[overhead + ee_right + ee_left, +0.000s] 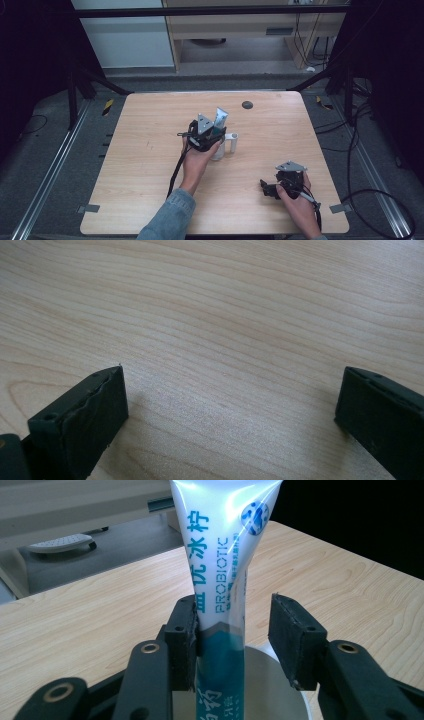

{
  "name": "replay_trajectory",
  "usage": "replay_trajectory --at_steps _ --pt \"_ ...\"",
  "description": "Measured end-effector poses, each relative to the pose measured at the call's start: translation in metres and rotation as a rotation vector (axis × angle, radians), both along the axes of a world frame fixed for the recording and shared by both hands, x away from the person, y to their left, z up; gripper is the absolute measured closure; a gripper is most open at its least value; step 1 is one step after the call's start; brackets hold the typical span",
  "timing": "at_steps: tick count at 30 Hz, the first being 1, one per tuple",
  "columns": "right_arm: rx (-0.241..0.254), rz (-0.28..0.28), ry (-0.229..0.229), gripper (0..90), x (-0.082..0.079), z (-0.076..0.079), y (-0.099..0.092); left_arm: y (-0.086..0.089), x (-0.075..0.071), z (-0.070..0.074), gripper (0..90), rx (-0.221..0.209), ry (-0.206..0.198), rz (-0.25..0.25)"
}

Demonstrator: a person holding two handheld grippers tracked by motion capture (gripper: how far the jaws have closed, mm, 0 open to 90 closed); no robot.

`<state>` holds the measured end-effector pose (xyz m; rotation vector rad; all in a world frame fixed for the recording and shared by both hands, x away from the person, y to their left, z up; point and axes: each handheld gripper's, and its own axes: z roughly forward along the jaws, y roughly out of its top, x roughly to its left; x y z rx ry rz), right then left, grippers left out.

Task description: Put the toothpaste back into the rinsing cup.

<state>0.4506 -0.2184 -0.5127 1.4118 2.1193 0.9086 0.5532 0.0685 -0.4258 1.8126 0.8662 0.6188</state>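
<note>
A white and teal toothpaste tube [220, 118] stands upright in a white mug [231, 142] near the middle of the wooden table [150, 165]. My left gripper [210, 132] hangs right over the mug. In the left gripper view the tube [220, 545] rises between the jaws of that gripper [235, 630]. The left pad [182, 640] touches the tube, while the right pad [292, 640] stands apart from it. The mug's rim [295, 700] lies below. My right gripper [267, 189] rests at the near right, its jaws [230, 405] wide open over bare wood.
A dark round grommet [247, 105] sits in the table top behind the mug. Black frame legs and cables lie on the floor around the table, and a pale cabinet [240, 30] stands beyond its far edge.
</note>
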Motion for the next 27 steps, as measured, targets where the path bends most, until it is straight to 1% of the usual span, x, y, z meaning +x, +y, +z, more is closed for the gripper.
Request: replay_trajectory --at_steps 7,13,18,23,24,27 --pt "-0.003 0.0 -0.002 0.6 0.0001 -0.0002 -0.0001 0.0029 0.0007 -0.0001 54.8 0.015 0.013 0.002" --pt "-0.001 0.0 -0.001 0.5 0.0 -0.0001 0.0 0.0051 -0.0002 0.0011 52.0 0.03 0.016 -0.003" --pt "-0.003 0.0 -0.002 0.6 0.0001 -0.0002 -0.0001 0.0033 -0.0032 0.0014 47.9 0.05 0.023 -0.027" --pt "-0.003 0.0 -0.002 0.6 0.0001 -0.0002 -0.0001 0.0029 -0.0067 0.0032 41.0 0.069 0.023 -0.035" --pt "-0.003 0.0 -0.002 0.6 0.0001 -0.0002 -0.0001 0.0042 -0.0075 0.0045 38.7 0.065 0.026 -0.038" --pt "-0.003 0.0 -0.002 0.6 0.0001 -0.0002 -0.0001 0.0055 -0.0082 0.0058 36.9 0.063 0.028 -0.04"
